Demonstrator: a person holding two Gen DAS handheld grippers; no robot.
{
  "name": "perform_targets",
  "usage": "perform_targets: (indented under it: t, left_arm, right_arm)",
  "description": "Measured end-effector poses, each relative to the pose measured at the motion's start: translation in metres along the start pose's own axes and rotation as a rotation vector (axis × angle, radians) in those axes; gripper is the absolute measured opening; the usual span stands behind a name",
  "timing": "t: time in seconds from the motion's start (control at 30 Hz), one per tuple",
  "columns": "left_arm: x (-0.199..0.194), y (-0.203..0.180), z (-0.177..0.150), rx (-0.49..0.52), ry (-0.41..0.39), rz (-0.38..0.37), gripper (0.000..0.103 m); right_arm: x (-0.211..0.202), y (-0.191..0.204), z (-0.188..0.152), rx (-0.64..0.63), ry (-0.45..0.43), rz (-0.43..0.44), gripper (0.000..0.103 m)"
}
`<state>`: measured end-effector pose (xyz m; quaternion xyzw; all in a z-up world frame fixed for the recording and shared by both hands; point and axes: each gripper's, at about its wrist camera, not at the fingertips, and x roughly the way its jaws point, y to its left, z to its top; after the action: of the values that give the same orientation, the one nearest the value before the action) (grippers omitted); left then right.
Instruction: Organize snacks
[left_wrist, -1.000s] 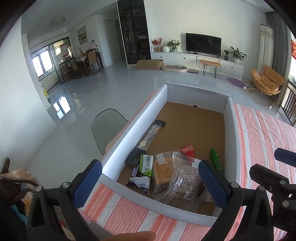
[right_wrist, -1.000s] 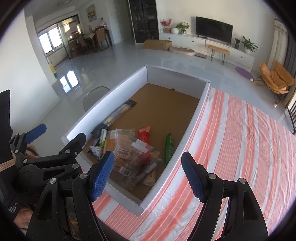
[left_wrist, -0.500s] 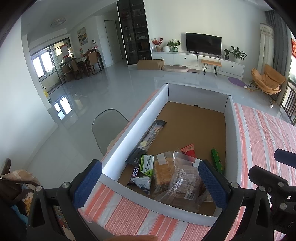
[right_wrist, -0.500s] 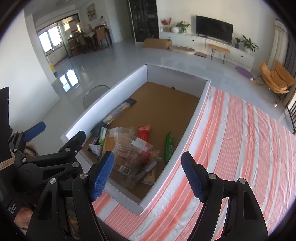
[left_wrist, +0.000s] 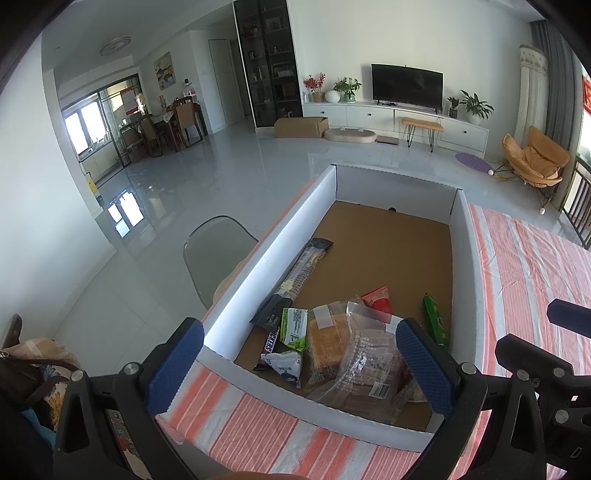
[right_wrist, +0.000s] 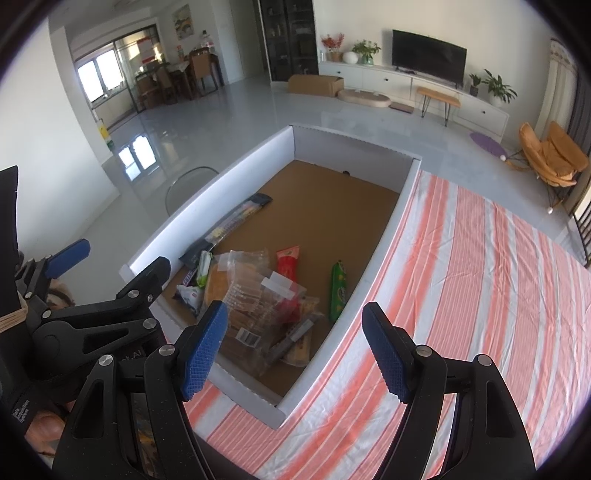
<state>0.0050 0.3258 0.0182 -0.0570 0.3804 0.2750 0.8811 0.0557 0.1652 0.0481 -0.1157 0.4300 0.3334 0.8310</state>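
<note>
Several snacks are being kept in a shallow white-walled box (left_wrist: 236, 302) with a brown cardboard floor, resting on a table covered by an orange-and-white striped cloth (right_wrist: 480, 266). All are gathered in the box's near end. Against the left wall, a long dark packet (left_wrist: 295, 280) is lying flat, its long axis running along that wall, away from the cameras. At its near end, a dark bar reading "SNICKERS" (left_wrist: 270, 340) and a green-and-white pouch (left_wrist: 294, 328) with print too small to read are being seen, with a crumpled white-and-blue wrapper (left_wrist: 282, 365) in front of them. Further right, clear bags of brown biscuits (left_wrist: 354, 363) are piled loosely, a barcode label showing on one. A red packet (left_wrist: 376, 300) is peeking out behind the pile. Nearest the right wall, a slim green packet (left_wrist: 434, 321) is lying lengthwise, pointing away.

The left gripper (left_wrist: 299, 369) is being held spread wide and empty above the near wall. The right gripper (right_wrist: 293, 350) is likewise being held wide apart, grasping nothing, above the near right corner.
</note>
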Motion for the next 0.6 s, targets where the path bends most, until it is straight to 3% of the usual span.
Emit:
perform_targets:
  t: [0.43, 0.6]
  left_arm:
    - [0.0045, 0.0009, -0.0017, 0.005, 0.004, 0.003, 0.103]
    - [0.0089, 0.0044, -0.0043, -0.012, 0.02, -0.039, 0.103]
  right_arm:
    - [0.0034, -0.0019, -0.0006, 0.0, 0.011, 0.002, 0.078]
    - [0.0044, -0.0021, -0.0013, 0.002, 0.013, -0.001, 0.078]
